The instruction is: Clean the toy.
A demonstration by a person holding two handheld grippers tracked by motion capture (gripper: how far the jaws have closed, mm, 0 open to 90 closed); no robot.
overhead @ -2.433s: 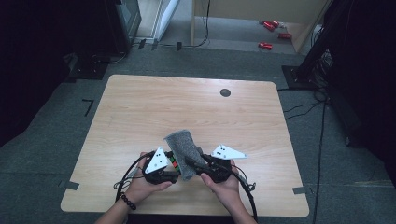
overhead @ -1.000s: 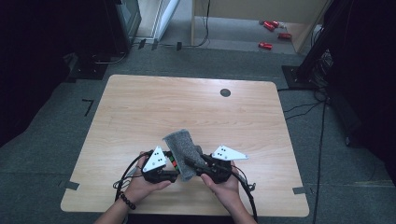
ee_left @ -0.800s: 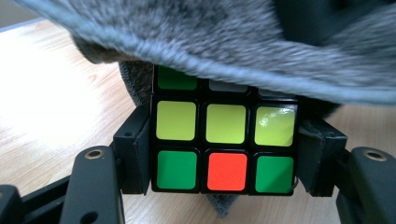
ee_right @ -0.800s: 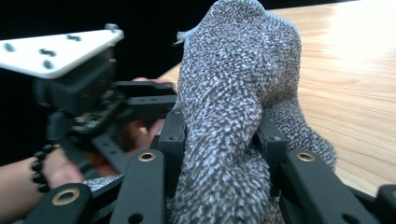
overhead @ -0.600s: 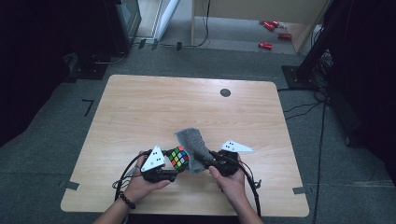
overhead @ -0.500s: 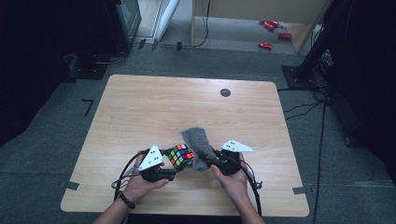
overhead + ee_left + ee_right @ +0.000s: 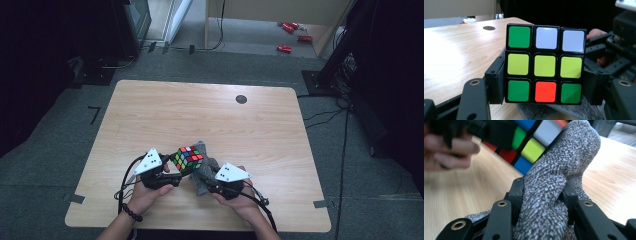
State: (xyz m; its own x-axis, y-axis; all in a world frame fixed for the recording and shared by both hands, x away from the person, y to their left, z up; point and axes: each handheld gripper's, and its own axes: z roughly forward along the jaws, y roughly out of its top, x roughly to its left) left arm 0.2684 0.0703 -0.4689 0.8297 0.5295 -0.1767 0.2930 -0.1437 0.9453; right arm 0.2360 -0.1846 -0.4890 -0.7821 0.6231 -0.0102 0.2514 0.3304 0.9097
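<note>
Up close, the left gripper (image 7: 544,100) clamps the cube (image 7: 545,66); the right gripper (image 7: 541,195) pinches grey cloth (image 7: 549,195).

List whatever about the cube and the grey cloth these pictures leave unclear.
- Puzzle cube: its far faces, hidden behind the front face in the left gripper view; stickers too small in the high view.
- Grey cloth: its full shape, bunched between the right gripper pads; lower edge cut off.
- Hand: blurred.
</note>
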